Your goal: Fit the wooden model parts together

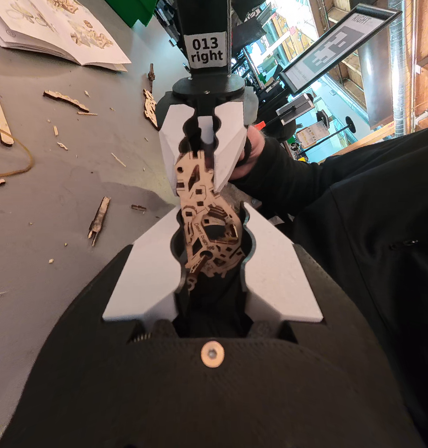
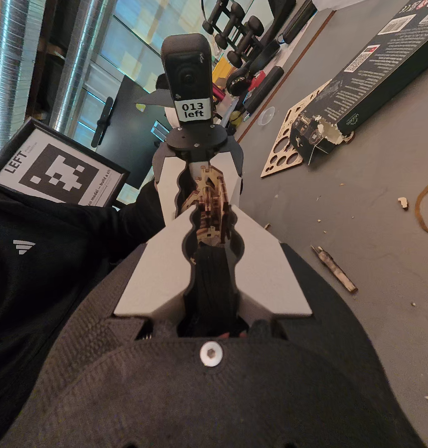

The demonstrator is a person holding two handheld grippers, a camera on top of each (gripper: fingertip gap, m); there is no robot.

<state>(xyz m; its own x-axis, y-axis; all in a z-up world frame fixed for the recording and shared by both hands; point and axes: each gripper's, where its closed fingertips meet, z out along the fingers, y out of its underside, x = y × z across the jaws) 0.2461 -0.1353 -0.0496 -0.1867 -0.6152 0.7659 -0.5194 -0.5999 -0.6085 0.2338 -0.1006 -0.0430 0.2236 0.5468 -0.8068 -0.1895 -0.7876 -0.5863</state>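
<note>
Left view: our left gripper (image 1: 211,244) and right gripper (image 1: 198,186) each clamp an end of the model (image 1: 203,218) above the table (image 1: 62,206). Right view: both grippers' jaws pinch the model (image 2: 211,211) between them.

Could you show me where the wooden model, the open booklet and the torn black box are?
wooden model (image 1: 205,218): left wrist view, its flat pale face.
open booklet (image 1: 62,31): left wrist view, its printed page.
torn black box (image 2: 368,80): right wrist view, its long side.

printed labels on both tool (image 1: 195,186) (image 2: 211,215) bodies, framed signs (image 1: 339,46) (image 2: 55,169), black box (image 2: 368,80), wooden model (image 1: 209,225).
</note>
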